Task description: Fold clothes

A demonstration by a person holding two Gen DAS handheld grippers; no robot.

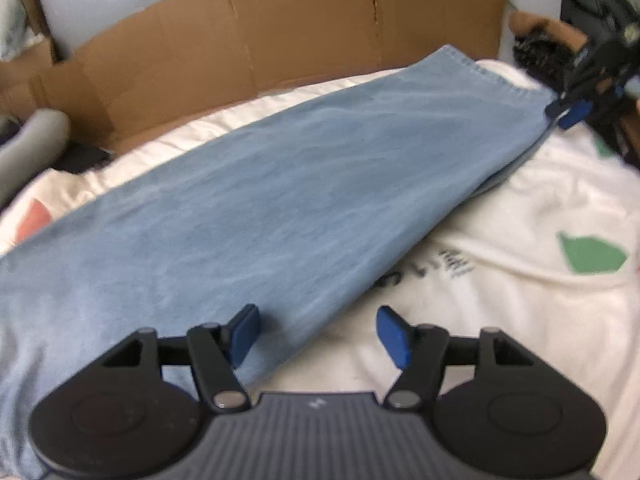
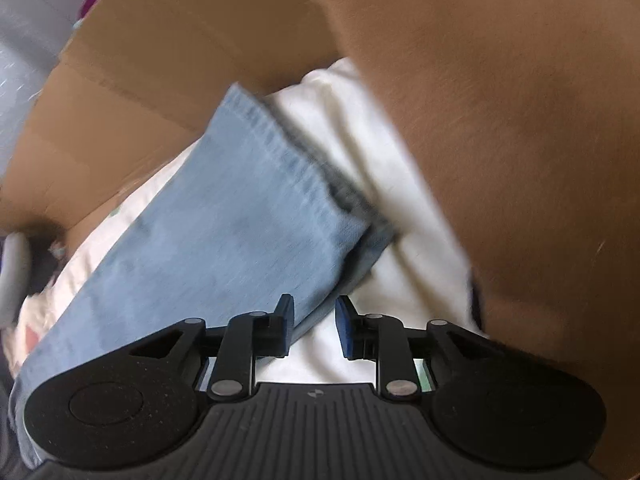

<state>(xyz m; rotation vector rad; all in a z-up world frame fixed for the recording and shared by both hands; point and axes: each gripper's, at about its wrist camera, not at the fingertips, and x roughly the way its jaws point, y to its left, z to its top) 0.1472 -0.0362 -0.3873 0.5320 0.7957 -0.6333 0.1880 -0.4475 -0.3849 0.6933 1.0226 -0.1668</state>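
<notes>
Light blue jeans [image 1: 280,200] lie folded lengthwise, leg over leg, on a white printed bedsheet [image 1: 500,240]. They run from the near left to the hem at the far right. My left gripper [image 1: 319,333] stands open low over the jeans' near edge, with that edge between its blue pads. My right gripper [image 1: 566,113] is at the far hem corner. In the right wrist view the jeans [image 2: 224,240] end in a stitched hem, and my right gripper [image 2: 315,326] is open with the side edge of the leg in the gap between its pads, not clamped.
A brown cardboard sheet [image 1: 280,28] stands along the far side of the bed, and more cardboard [image 2: 520,120] is close on the right. A grey padded roll [image 1: 36,140] lies at the left. Dark clutter [image 1: 592,8] sits beyond the far right corner.
</notes>
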